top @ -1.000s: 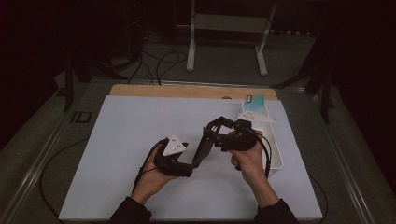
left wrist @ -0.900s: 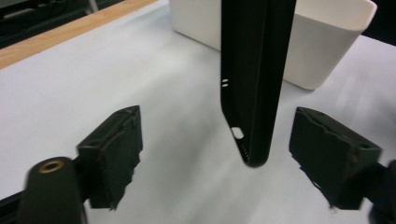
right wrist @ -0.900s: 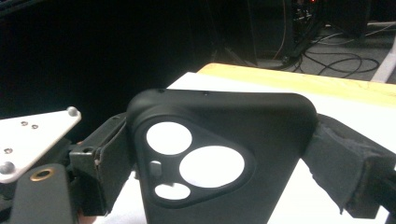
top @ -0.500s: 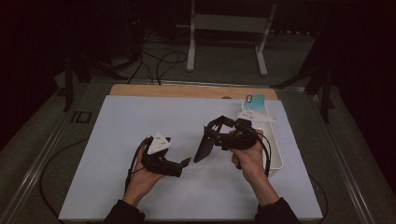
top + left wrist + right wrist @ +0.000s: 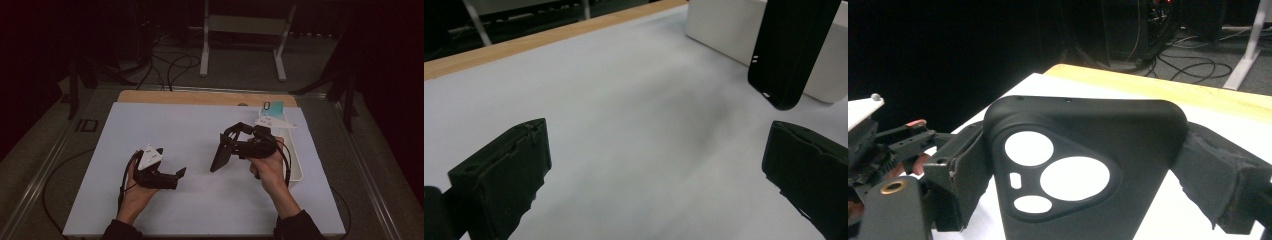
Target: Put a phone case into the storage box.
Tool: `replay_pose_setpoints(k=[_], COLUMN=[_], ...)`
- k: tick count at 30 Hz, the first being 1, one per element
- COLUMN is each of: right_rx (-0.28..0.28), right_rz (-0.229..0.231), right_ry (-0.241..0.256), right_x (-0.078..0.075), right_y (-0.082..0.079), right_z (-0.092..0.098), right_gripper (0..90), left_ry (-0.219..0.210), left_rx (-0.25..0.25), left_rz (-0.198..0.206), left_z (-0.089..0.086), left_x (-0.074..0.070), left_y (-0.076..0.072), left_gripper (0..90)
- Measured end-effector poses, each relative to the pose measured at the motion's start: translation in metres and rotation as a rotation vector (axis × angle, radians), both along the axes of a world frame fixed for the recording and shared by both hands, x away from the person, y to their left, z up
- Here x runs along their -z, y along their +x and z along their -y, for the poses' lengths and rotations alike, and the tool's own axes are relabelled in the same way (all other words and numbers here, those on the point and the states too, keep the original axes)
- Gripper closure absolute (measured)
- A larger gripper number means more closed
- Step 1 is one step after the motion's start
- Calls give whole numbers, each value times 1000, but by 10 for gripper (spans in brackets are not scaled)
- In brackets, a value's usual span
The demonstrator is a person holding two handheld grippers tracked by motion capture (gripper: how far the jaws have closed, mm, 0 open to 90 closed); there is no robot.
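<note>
Your right claw (image 5: 226, 150) has the black phone case (image 5: 220, 155) clamped between its jaws, gripping it by its long edges, and holds it lifted above the white worktop (image 5: 200, 130), tilted so its lower end hangs toward the middle of the sheet. In the right gripper view the case (image 5: 1083, 165) sits squarely between the pads, its camera cut-outs facing the lens, so the grip looks firm and centred. Your left claw (image 5: 176, 176) is spread wide and holds nothing; it rests low over the worktop, well apart from the case, with its jaws pointing across at it. From the left gripper view the case (image 5: 791, 47) hangs ahead and to the right, in front of the white tray (image 5: 744, 30) at the far edge. Judging by this, the pick-up is done: the case is off the surface and in one claw's keeping. What is left appears to be the handling itself, whether a hand-over to the waiting left claw or a set-down on the sheet or in the tray (image 5: 295, 165); nothing has been placed yet.
</note>
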State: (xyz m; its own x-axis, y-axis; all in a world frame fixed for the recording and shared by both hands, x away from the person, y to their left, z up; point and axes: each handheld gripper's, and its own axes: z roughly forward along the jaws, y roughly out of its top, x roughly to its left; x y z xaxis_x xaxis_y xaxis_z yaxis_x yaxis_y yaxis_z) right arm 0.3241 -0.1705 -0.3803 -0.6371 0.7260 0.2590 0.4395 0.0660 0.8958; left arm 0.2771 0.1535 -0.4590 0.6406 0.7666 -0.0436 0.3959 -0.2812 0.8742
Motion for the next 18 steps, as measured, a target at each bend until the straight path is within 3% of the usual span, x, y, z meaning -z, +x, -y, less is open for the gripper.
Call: replay_pose_setpoints(k=[2, 5, 18], right_rx=[1, 3, 18], right_rz=[0, 2, 19], right_ry=[-1, -4, -16], right_x=[0, -1, -7], right_y=[0, 1, 5], right_z=[0, 0, 6], right_gripper=[137, 137, 137], left_ry=[0, 40, -19], left_rx=[-10, -29, -67], left_rz=[6, 32, 80], left_z=[-4, -13, -53], left_x=[2, 7, 18], left_y=[-1, -6, -28], left_gripper=[0, 0, 0])
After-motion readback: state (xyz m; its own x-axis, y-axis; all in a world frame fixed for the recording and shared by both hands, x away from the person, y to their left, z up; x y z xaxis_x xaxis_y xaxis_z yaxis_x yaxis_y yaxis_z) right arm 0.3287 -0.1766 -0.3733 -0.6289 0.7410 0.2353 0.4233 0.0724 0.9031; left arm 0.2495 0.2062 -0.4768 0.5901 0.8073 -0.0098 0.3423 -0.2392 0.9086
